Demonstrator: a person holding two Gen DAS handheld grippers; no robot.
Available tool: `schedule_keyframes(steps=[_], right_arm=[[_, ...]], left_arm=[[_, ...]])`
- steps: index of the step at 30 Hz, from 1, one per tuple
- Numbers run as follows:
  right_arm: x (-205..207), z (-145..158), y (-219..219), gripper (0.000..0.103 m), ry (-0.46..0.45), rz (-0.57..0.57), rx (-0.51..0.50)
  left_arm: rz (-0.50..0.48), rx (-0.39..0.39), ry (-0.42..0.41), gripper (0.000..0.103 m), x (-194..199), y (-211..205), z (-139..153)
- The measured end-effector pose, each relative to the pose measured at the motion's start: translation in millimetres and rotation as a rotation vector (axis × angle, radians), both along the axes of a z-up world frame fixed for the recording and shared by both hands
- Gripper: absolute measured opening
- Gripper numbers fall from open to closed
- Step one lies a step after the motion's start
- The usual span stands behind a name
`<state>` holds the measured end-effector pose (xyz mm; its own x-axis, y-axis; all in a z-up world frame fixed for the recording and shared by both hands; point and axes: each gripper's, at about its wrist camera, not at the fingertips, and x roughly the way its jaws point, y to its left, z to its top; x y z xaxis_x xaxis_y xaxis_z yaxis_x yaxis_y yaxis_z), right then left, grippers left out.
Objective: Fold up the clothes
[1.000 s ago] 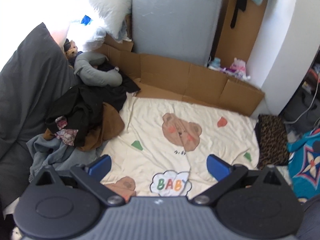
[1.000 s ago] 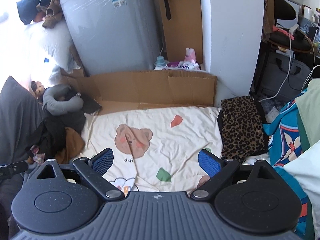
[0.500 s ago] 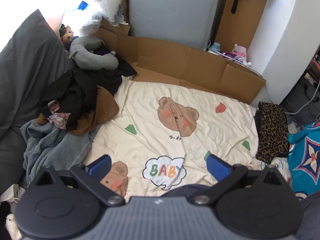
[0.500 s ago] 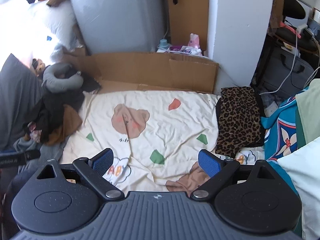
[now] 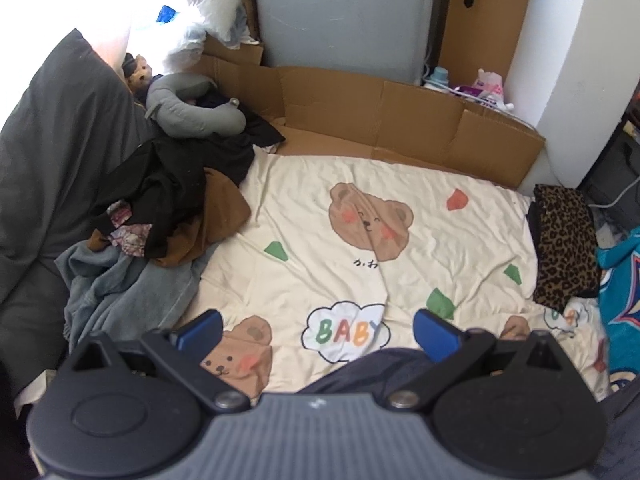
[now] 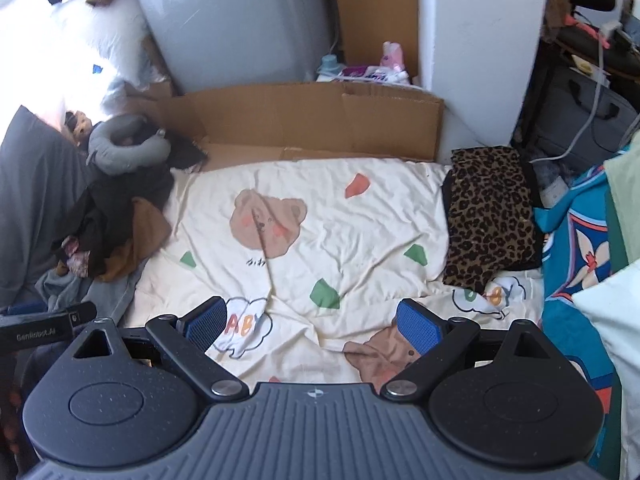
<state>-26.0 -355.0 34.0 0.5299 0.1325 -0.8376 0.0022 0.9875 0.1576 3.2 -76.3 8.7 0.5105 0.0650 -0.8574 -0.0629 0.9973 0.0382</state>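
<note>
Cream bear-print sheet (image 5: 400, 184) carries a clothes heap (image 5: 160, 200) and leopard-print garment (image 5: 564, 236).

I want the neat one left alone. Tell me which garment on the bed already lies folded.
The leopard-print garment at the bedsheet's right edge: flat and squared. The others sit crumpled in the pile of clothes on the left.

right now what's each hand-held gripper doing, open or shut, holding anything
Left hand-held gripper: open, holding nothing, above the bear-print blanket.
Right hand-held gripper: open, holding nothing, over the same blanket.
</note>
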Motion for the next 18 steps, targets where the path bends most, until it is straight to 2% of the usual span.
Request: schedule_keyframes(steps=[4,10,18], right_arm=[[2.3,-1.2,5.3,0.096,0.013,0.022,0.0],[3.9,-1.3,10.3,0.096,0.015,0.037,-0.01],[7.6,-2.7,14.3,0.096,0.036,0.059,-0.03]], left_arm=[[-0.001,-0.012,0.001,0.102,-0.1,2.4,-1.0],[0.027,-0.073,0.029,0.102,2.5,10.4,-5.2],[0.029,-0.066,0.038,0.102,5.0,11.8,-6.8]])
